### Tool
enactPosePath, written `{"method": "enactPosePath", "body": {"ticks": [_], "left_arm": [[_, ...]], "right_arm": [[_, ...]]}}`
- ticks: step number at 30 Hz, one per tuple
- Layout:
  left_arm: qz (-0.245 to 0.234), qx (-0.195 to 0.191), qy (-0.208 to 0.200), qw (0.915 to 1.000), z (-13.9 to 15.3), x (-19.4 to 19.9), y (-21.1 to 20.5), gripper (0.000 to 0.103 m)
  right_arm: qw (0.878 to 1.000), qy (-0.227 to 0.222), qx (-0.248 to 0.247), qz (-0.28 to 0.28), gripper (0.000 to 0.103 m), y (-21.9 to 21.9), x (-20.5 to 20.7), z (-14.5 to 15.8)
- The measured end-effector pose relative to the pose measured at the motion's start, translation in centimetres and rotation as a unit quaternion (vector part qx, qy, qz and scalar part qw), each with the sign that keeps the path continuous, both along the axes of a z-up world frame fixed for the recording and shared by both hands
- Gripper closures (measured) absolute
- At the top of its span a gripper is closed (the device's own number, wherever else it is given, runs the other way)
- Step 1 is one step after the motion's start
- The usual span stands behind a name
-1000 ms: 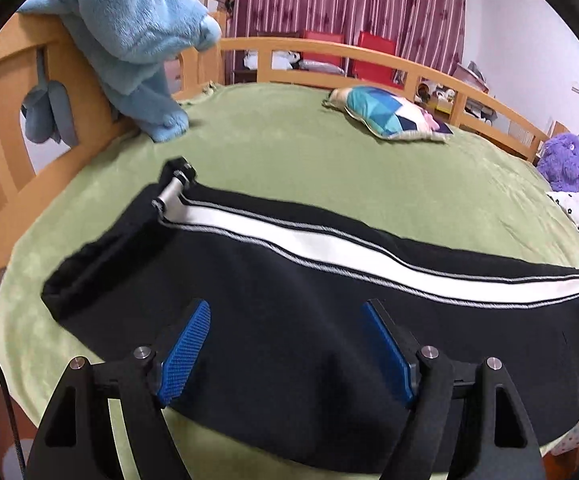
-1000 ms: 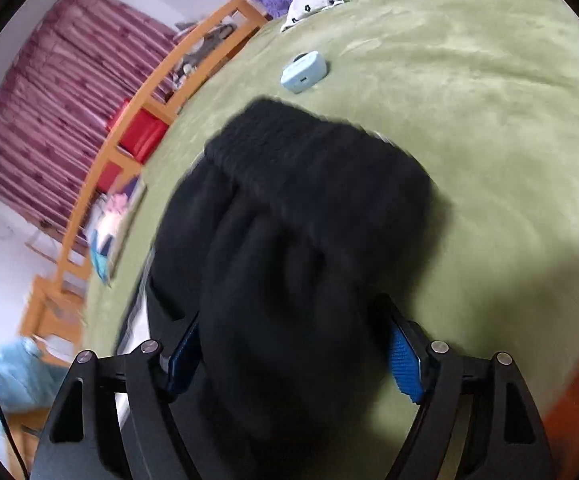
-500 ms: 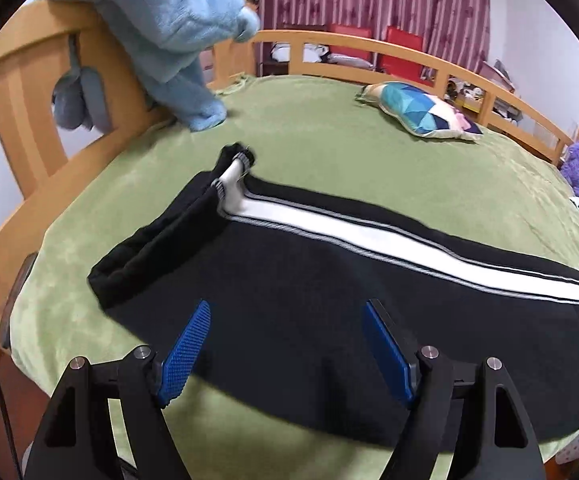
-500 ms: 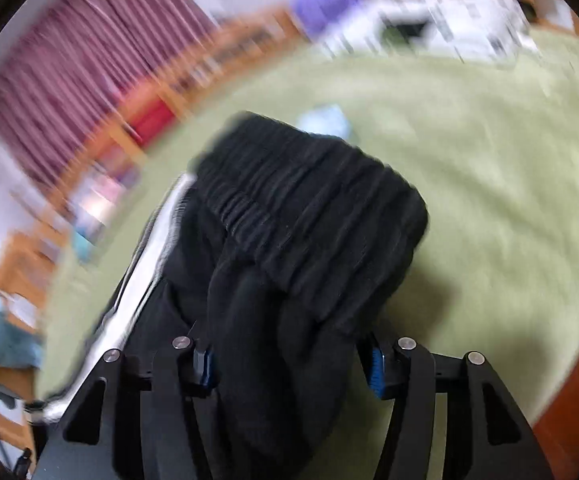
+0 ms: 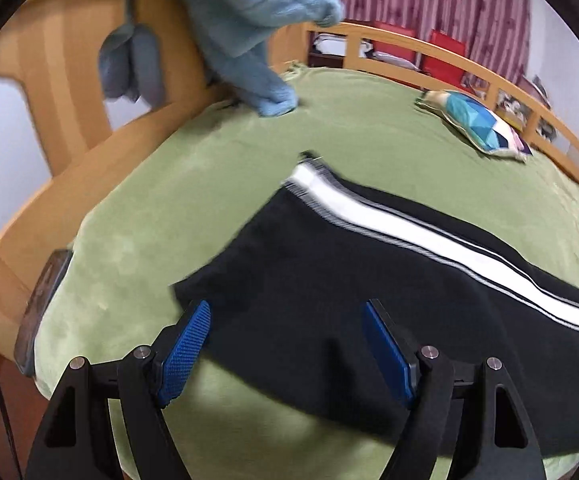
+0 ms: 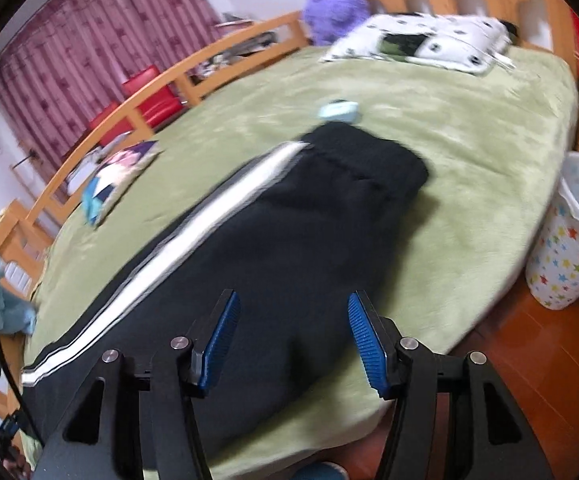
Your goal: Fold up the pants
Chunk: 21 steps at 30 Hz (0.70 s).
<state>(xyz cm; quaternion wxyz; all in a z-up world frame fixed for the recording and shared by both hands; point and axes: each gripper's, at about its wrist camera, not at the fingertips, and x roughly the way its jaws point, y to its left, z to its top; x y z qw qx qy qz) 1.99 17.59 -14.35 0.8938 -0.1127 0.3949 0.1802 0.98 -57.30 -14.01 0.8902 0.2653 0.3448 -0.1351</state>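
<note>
Black pants [image 5: 329, 288] with a white side stripe [image 5: 389, 224] lie flat along the front of the green bed [image 5: 209, 160]. My left gripper [image 5: 285, 344] is open above the cuff end, its blue pads [image 5: 183, 346] straddling the cloth without holding it. In the right wrist view the pants [image 6: 289, 240] stretch away to the waistband [image 6: 369, 152]. My right gripper [image 6: 293, 332] is open and empty above the pants near the bed's front edge.
A light blue blanket [image 5: 249, 20] hangs over the wooden bed frame [image 5: 49, 80]. A patterned cushion [image 5: 477, 124] lies at the back. A small light blue case [image 6: 339, 111] sits beyond the waistband. A white pillow [image 6: 417, 44], purple plush [image 6: 333, 8] and star-patterned bin [image 6: 569, 232] are at right.
My right gripper has let go of the waistband, opened and pulled back; the waist end now lies flat. My left gripper has shifted left toward the cuff end.
</note>
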Motion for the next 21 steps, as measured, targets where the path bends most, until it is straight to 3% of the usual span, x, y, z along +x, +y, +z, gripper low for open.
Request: {"method": "enactPosePath", "body": {"ticks": [4,7,11,17,21], "left_arm": [[0.018,-0.039,0.007,0.9991,-2.0,-1.0,2.7,0.027],[0.016,-0.092,0.002,0.9956,-3.7,-1.3,4.1,0.028],[0.024,-0.146,-0.025,0.9887,-5.0,-1.2,5.4,0.028],[0.027,-0.193,-0.049,0.9795,-6.0,1.5,6.1,0.03],[0.047,-0.202,-0.059,0.9765,-6.4,2.4,6.7,0.043]], "right_arm": [[0.999,-0.017,0.01,0.036,0.046,4.3,2.3,0.8],[0.998,-0.001,0.007,0.065,0.046,7.2,4.5,0.7],[0.996,0.005,-0.004,0.093,0.046,10.1,6.4,1.7],[0.994,0.01,0.005,0.106,0.046,12.2,6.6,2.2],[0.993,0.014,-0.006,0.115,0.046,13.7,6.6,2.2]]}}
